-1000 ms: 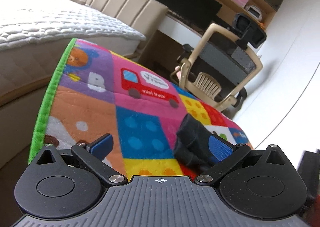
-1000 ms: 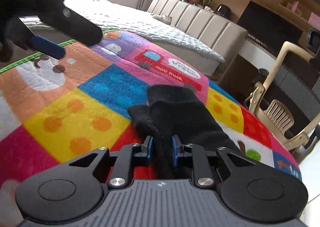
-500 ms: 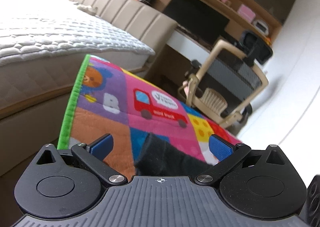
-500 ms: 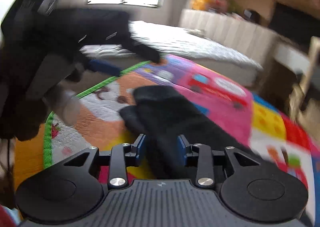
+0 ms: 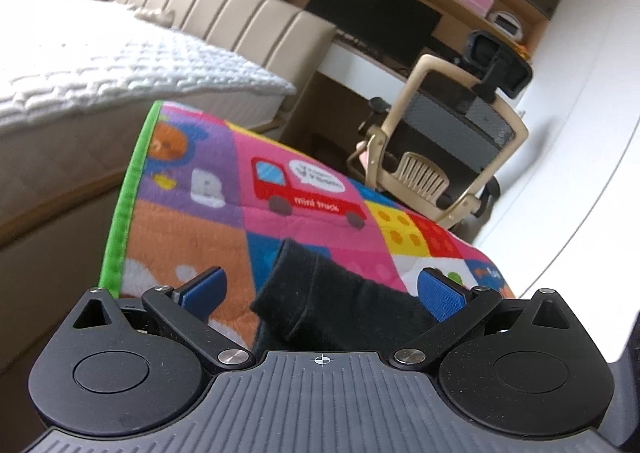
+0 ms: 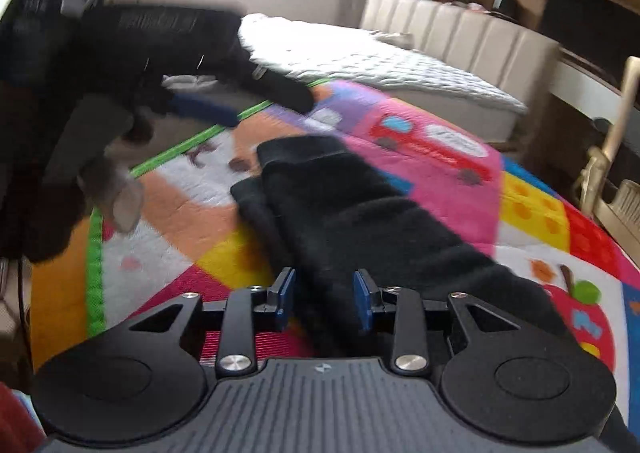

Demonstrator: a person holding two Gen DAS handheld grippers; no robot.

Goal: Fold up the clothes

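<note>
A long black garment (image 6: 360, 213), folded lengthwise, lies on the colourful play mat (image 6: 440, 181). My right gripper (image 6: 324, 297) sits low over its near end. The blue pads stand a little apart on either side of the cloth and are closing, without clearly pressing it. My left gripper (image 5: 320, 291) is open wide, and the garment's far cuff end (image 5: 320, 293) lies between and below its fingers. In the right wrist view the left gripper (image 6: 204, 109) hangs at the upper left above the mat's green edge, held by a person's hand (image 6: 116, 197).
A bed with a white quilt (image 5: 120, 69) and a beige headboard borders the mat on the left. A desk with a dark screen (image 5: 372, 25) and a beige office chair (image 5: 452, 149) stand behind the mat. White floor (image 5: 560, 193) lies to the right.
The right jaws, tight on the black garment a second ago, now stand wider around it. The garment's end now lies between the left gripper's open fingers instead of off to their right.
</note>
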